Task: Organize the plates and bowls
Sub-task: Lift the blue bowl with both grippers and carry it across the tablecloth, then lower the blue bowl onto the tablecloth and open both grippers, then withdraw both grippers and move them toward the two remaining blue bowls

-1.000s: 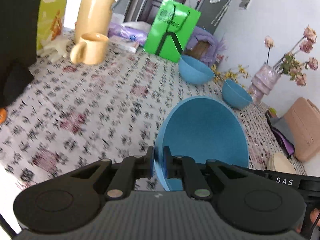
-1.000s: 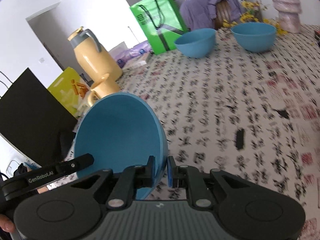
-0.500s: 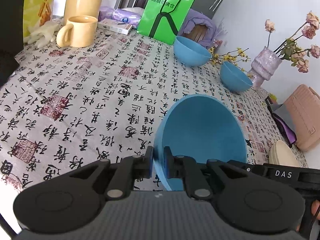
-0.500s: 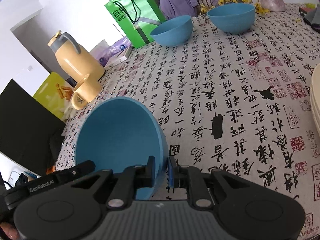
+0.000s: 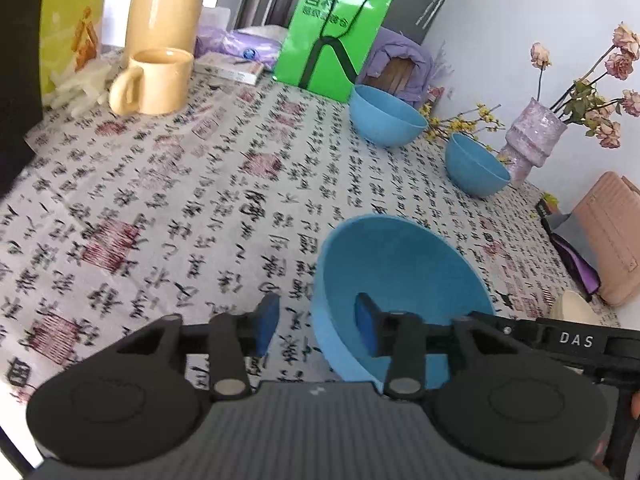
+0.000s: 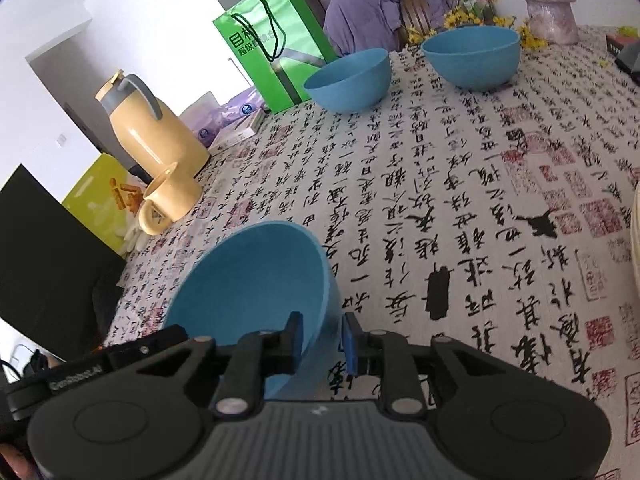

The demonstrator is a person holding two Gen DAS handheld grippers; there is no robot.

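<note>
A blue bowl (image 5: 400, 276) (image 6: 256, 276) rests on the calligraphy-print tablecloth (image 5: 180, 208) close in front of both grippers. My left gripper (image 5: 316, 322) straddles its left rim. Its jaws are opening, one pad outside the wall and one inside, and neither presses on it. My right gripper (image 6: 322, 340) straddles the opposite rim, its jaws also opening with a small gap around the wall. Two more blue bowls (image 5: 384, 120) (image 5: 476, 168) stand at the far side, seen too in the right wrist view (image 6: 348, 80) (image 6: 472, 60). A cream plate (image 5: 576, 308) lies at the right.
A yellow jug (image 6: 152, 132) and yellow mug (image 5: 156, 80) stand at the far left beside a yellow box (image 5: 72, 28). A green bag (image 5: 332, 36) and a pink vase (image 5: 532, 136) line the back. A pink case (image 5: 616, 236) lies right. A black board (image 6: 44, 248) borders the left.
Both grippers, shut on the bowl's opposite rims before, have spread their jaws off it. The bowl has sunk a little and now sits on the cloth.
</note>
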